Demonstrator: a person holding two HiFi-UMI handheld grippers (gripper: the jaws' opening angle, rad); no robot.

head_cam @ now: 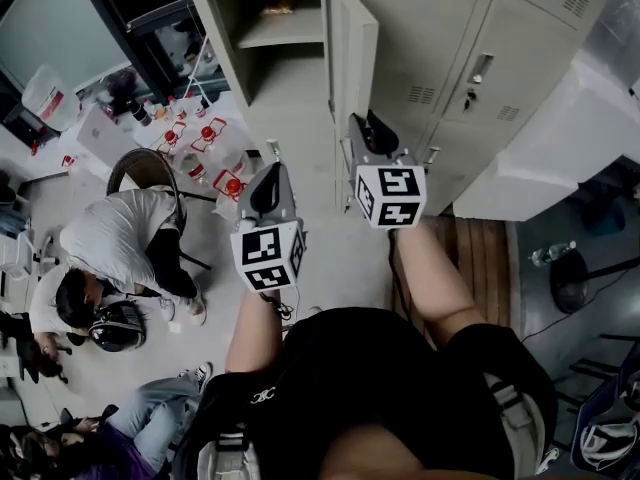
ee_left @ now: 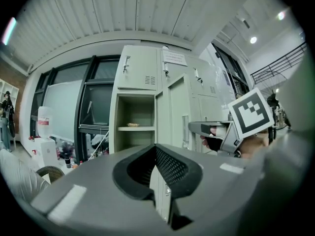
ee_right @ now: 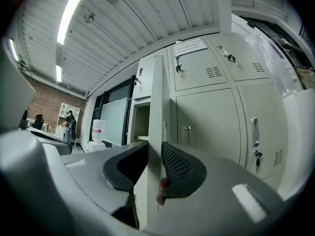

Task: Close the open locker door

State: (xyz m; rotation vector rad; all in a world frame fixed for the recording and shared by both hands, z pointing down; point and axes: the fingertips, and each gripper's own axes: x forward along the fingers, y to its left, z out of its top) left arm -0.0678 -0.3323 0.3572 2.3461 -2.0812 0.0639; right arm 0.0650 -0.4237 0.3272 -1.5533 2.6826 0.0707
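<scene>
The beige locker door [head_cam: 350, 48] stands open, swung out from its open compartment [head_cam: 268, 28], which has one shelf. My right gripper [head_cam: 365, 128] is at the door's free edge, about halfway down. In the right gripper view the door edge [ee_right: 156, 107] runs straight between the jaws of the right gripper [ee_right: 155, 168], and both pads lie against it. My left gripper [head_cam: 272, 173] hangs to the left and lower, clear of the locker. The left gripper [ee_left: 153, 166] is open, with nothing between its pads. From there I see the door [ee_left: 177, 112] and the right gripper [ee_left: 209, 130] beside it.
Shut lockers [head_cam: 450, 38] fill the wall to the right of the door. A white cabinet [head_cam: 560, 148] juts out at far right. Bottles with red caps [head_cam: 205, 138] and a chair [head_cam: 140, 173] stand at left. A person [head_cam: 120, 238] crouches there, with others lower left.
</scene>
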